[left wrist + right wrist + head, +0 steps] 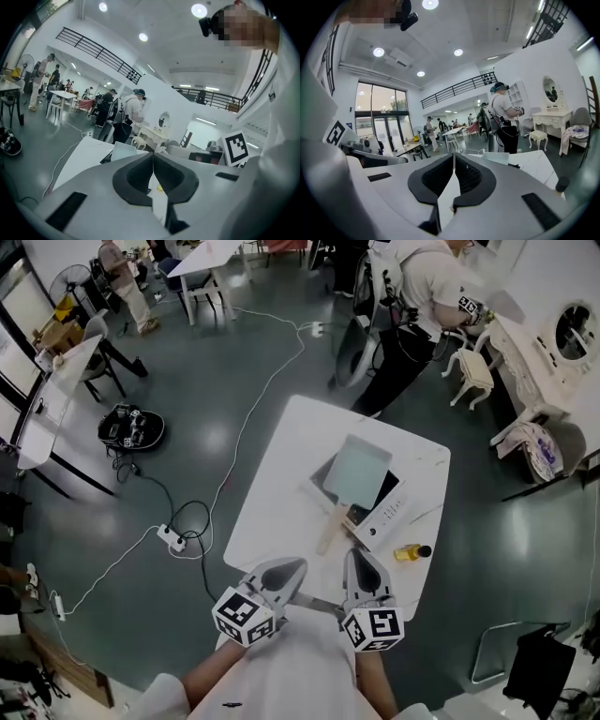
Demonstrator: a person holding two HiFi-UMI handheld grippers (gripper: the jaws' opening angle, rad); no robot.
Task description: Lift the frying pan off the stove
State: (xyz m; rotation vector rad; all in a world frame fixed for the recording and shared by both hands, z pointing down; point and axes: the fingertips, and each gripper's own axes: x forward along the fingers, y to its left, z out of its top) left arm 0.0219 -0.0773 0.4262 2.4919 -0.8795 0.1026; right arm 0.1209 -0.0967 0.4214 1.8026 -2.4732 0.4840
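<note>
Pan [356,472], square and pale blue-green, sits on the stove [386,508], which lies aslant on the white table [281,474]. The pan's wooden handle [334,526] points toward the person and reaches past the stove's near edge, over the tabletop. A small yellow bottle [411,552] with a dark cap lies on the table just beside the stove's control end.

Both grippers are held low at the table's near edge, close to the person's body and well short of the pan. The left gripper [286,570] has its jaws pressed together with nothing between them; its own view shows the dark pads meeting along a thin line [153,161], with the pan [123,151] beyond on the table. The right gripper [361,568] is likewise closed and empty, its pads touching at the tip [453,161]. Its tip points toward the end of the handle but does not touch it.
</note>
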